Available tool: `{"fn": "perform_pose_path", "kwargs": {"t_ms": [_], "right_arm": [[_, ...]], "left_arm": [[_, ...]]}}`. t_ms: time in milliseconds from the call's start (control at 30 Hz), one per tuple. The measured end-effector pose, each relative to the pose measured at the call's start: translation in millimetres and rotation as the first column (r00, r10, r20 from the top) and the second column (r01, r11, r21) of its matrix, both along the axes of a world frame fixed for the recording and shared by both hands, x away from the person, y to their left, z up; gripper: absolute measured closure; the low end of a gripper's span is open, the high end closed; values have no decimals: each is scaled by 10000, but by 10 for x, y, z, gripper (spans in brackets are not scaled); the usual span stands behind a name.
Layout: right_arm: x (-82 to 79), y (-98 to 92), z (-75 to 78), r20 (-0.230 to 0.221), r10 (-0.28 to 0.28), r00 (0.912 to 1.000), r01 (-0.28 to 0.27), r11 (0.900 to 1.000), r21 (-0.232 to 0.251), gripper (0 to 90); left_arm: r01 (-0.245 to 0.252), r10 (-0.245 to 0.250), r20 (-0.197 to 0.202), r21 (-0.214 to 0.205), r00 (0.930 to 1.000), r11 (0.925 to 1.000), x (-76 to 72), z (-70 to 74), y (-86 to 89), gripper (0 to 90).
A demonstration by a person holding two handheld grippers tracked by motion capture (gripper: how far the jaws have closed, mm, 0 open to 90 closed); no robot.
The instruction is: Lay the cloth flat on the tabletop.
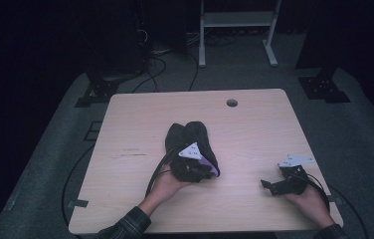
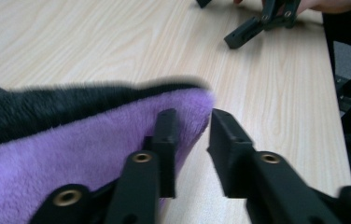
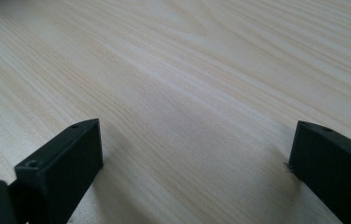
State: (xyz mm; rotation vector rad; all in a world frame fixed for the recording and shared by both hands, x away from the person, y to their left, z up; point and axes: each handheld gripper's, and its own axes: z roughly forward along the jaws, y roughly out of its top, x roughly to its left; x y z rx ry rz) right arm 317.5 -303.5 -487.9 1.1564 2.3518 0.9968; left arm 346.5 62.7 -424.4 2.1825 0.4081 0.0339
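- The slippers lay mid-table, side by side.
- The left gripper stood narrowly parted at one slipper's purple lining, pads not pinching it.
- The right gripper rested wide apart on bare wood.

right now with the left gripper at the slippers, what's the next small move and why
Probably draw the left gripper back off the slipper. Its jaws stand apart, one lying against the purple lining at the heel, the other over the bare table, so nothing is pinched. In the high view the two dark slippers lie side by side, which suggests the placing is done. The right gripper rests open on the table.
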Motion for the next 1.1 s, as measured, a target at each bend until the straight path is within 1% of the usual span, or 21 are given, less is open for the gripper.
{"fn": "perform_pose_path", "kwargs": {"t_ms": [100,133,167,200,233,267,367,433,533,567,667,700,767,800,833,867,933,967,1000,1067,1100], "right_arm": [[0,0,0,4,-2,10000,2,10000,4,18],[0,0,0,1,1,10000,-1,10000,-3,18],[0,0,0,3,0,10000,0,10000,4,19],[0,0,0,0,1,10000,-1,10000,-2,19],[0,0,0,5,1,10000,-1,10000,0,19],[0,0,0,5,1,10000,-1,10000,0,19],[0,0,0,0,4,10000,-4,10000,4,18],[1,0,-1,6,7,10000,-7,10000,0,18],[0,0,0,1,5,10000,-5,10000,3,18],[0,1,0,-1,-1,10000,1,10000,3,18],[0,1,0,-1,0,10000,0,10000,4,18],[0,0,0,1,4,10000,-4,10000,4,18],[0,1,0,-1,-5,10000,5,10000,10,18],[0,0,0,-1,4,10000,-4,10000,7,18],[0,-1,0,1,20,10000,-20,10000,9,18],[0,-1,0,1,20,10000,-20,10000,9,18],[-1,-2,-1,6,51,10000,-51,10000,4,18],[-1,-2,0,0,49,10000,-49,10000,8,18],[-1,-2,-1,6,53,10000,-53,10000,5,18],[-2,-2,0,-2,48,10000,-48,10000,7,18],[-1,-2,0,2,50,10000,-50,10000,6,18]], "left_arm": [[-288,290,192,-139,9994,9995,36,61,78,607],[-639,647,518,-179,9966,9978,78,87,149,575],[-639,647,518,-179,9966,9978,78,87,149,559],[-967,975,783,-134,9922,9952,139,93,230,543],[-1089,1089,846,-48,9904,9940,179,91,276,531],[-1089,1089,846,-48,9904,9940,179,91,276,513],[-1670,1668,829,-48,9825,9860,299,42,389,489],[-1947,1930,819,136,9778,9808,396,-20,436,479],[-2069,2049,760,192,9758,9782,457,-71,438,467],[-2116,2081,727,445,9754,9763,511,-116,409,459],[-2102,2043,706,882,9764,9737,578,-181,342,452],[-2102,2043,706,882,9764,9737,578,-181,342,452],[-2077,2006,709,1131,9771,9716,608,-231,294,452],[-2141,2064,700,1302,9760,9681,619,-265,268,452],[-2145,2065,676,1469,9761,9656,631,-301,250,467],[-2145,2065,676,1469,9761,9656,631,-301,250,495],[-2158,2086,602,1623,9761,9629,625,-312,246,623],[-2181,2091,690,1729,9755,9605,614,-305,251,623],[-2217,2126,695,1733,9747,9596,607,-297,256,711],[-2133,2084,474,1622,9769,9634,605,-267,295,829],[-2122,2087,387,1581,9772,9644,603,-258,307,853]]}}
